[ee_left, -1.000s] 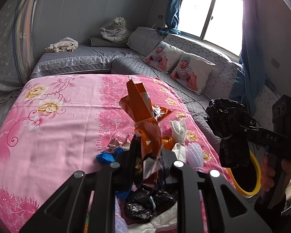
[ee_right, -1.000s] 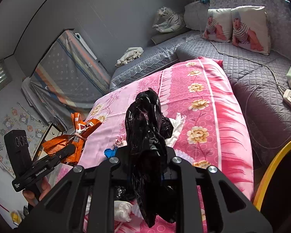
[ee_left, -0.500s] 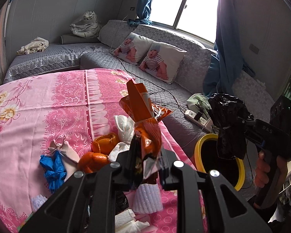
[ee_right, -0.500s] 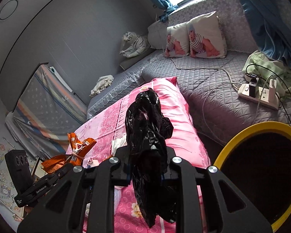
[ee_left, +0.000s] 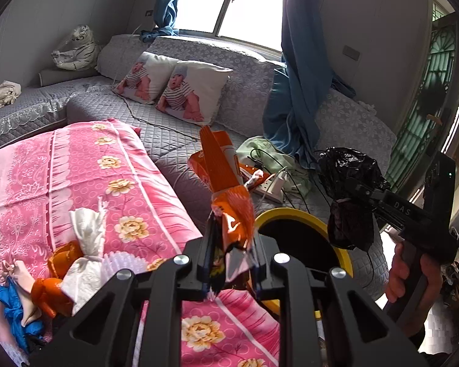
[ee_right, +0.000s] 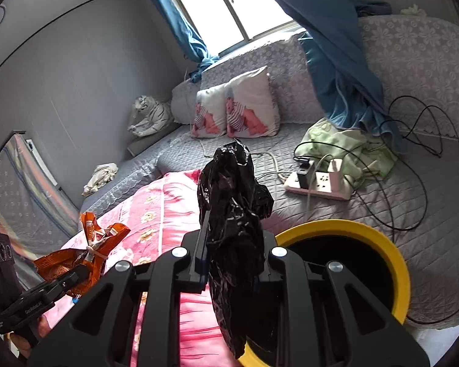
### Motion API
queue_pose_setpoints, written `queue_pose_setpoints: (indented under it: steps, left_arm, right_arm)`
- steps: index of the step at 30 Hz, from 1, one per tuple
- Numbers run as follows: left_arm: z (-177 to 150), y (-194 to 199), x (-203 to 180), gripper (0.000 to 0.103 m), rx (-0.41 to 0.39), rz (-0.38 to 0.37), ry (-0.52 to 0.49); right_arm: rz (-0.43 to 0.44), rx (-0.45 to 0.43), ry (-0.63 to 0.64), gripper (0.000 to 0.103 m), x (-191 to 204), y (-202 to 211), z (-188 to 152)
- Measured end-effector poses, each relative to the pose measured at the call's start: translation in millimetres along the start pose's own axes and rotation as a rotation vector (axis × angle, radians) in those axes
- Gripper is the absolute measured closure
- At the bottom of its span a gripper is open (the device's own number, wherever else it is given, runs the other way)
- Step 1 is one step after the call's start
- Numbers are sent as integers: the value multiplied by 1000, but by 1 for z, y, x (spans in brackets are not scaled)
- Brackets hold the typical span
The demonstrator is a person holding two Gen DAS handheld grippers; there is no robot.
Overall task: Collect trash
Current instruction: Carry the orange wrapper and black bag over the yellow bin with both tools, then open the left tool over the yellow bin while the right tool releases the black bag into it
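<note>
Beside round yellow-rimmed bin (ee_right: 394,263), right gripper (ee_right: 234,244) pinching crinkled black bag (ee_right: 232,195), left gripper (ee_left: 232,253) clamping glossy orange wrapper (ee_left: 223,177)

Crumpled orange wrapper (ee_left: 226,189) and black plastic bag (ee_right: 234,202) upright near yellow-rimmed bin (ee_right: 382,244).

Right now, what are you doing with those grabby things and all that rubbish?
A person is tidying trash with a gripper in each hand. The left gripper is clamped on an orange snack wrapper, and the right gripper is clamped on a crumpled black plastic bag. Both are held up near the yellow-rimmed bin beside the bed. Tissues and orange peel lie on the pink bedspread.
</note>
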State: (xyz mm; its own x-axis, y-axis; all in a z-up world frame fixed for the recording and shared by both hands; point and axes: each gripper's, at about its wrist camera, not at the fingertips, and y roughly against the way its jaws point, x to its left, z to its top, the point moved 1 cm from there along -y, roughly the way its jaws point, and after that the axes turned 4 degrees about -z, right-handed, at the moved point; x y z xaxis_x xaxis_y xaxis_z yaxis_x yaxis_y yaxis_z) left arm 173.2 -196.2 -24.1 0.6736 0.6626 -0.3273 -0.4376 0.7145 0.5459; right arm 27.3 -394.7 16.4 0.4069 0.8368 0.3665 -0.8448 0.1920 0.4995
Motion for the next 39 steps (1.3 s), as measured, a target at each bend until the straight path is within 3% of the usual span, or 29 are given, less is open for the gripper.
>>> queue_pose_setpoints:
  steps: [12,21,30,32,33,34,39]
  left_arm:
    - [-11,-93,-58,85,118,-121,-44]
    - [-26,-134,-76,85,208,-130,-58]
    - [-38,-158,-83,84,274,-149,-69]
    - [-38,-157,-82,78,272,-148,-57]
    - [-38,-155,-81,66,272,-148,-48]
    - [-37,-154,-80,56,265,-147,-41]
    - [-33,-146,-74,51,244,-135,-8]
  right_arm:
    - [-151,-81,-18,84,-43,20,8]
    - [-226,-76,-13,84,-55,15,8]
    - [-230,-49,-23,82,-64,6,11]
    - [-231,-57,-31,72,-66,6,11]
    - [-237,-66,-40,58,-68,7,11]
    - [-243,-75,-48,51,-69,8,12]
    - [-258,-96,-78,51,-77,15,14]
